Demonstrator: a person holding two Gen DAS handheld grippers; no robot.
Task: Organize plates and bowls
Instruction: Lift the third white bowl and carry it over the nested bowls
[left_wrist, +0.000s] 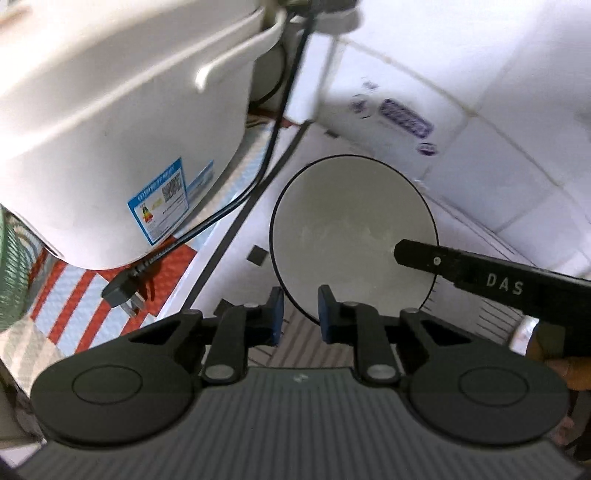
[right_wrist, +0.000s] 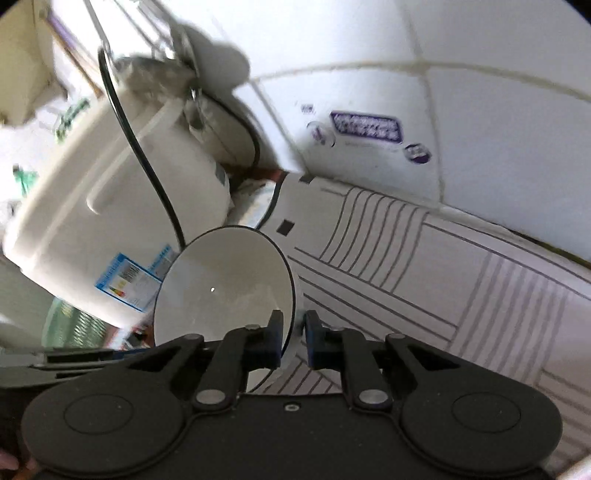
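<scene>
A white bowl with a thin dark rim (left_wrist: 351, 229) is held tilted in the air over a white patterned counter. My left gripper (left_wrist: 301, 314) has its blue pads on either side of the bowl's lower rim, with a gap showing. My right gripper (right_wrist: 293, 341) is shut on the bowl's rim (right_wrist: 221, 288). Its black finger (left_wrist: 461, 267) reaches in from the right in the left wrist view.
A large white rice cooker (left_wrist: 110, 129) with a blue label stands at the left, also in the right wrist view (right_wrist: 92, 221). Its black cord and plug (left_wrist: 122, 293) lie on a red striped mat. A white tiled wall (right_wrist: 461, 92) runs behind the lined counter (right_wrist: 443, 277).
</scene>
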